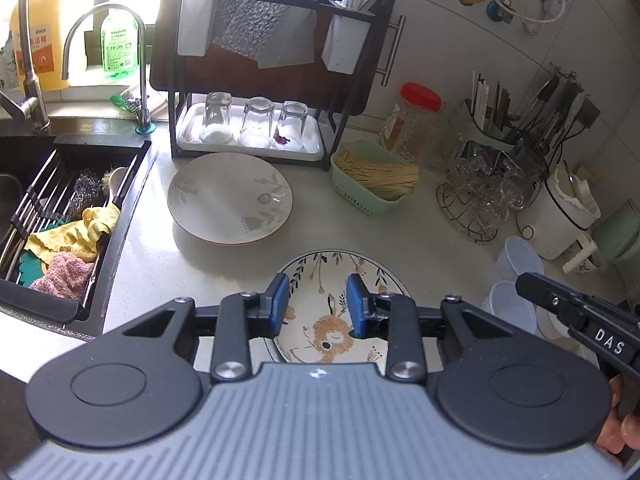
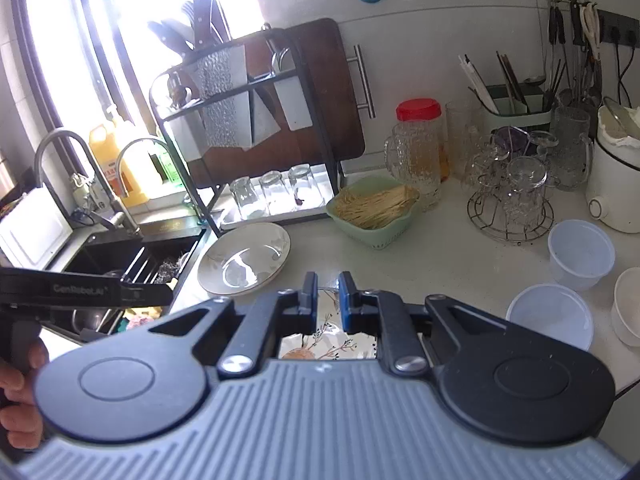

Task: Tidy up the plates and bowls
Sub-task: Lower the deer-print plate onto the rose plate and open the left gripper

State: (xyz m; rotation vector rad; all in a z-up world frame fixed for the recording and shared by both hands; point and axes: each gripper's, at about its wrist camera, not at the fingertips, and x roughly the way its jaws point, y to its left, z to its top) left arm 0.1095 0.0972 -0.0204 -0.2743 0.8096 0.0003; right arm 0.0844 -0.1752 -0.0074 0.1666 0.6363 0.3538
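A deer-patterned plate (image 1: pixel 340 276) lies flat on the white counter, partly hidden under my left gripper (image 1: pixel 318 306). That gripper hovers above it, open, with nothing between its blue pads. Behind it lies a cream leaf-patterned plate (image 1: pixel 230 198), in front of the black dish rack (image 1: pixel 280 4). My right gripper (image 2: pixel 328 294) is shut on nothing, and the deer plate (image 2: pixel 328 344) shows through the gap under it. The cream plate (image 2: pixel 244 260) lies ahead to its left. Two translucent plastic bowls (image 2: pixel 580 256) (image 2: pixel 550 316) and a white bowl (image 2: pixel 628 304) stand at the right.
The sink (image 1: pixel 24 184) at the left holds a drain rack with cloths (image 1: pixel 76 240). Three upturned glasses stand on the rack's tray (image 1: pixel 256 124). A green basket of sticks (image 1: pixel 376 180), a red-lidded jar (image 1: pixel 416 120), a wire stand of glasses (image 1: pixel 476 200) and a white pot (image 1: pixel 556 216) crowd the back right.
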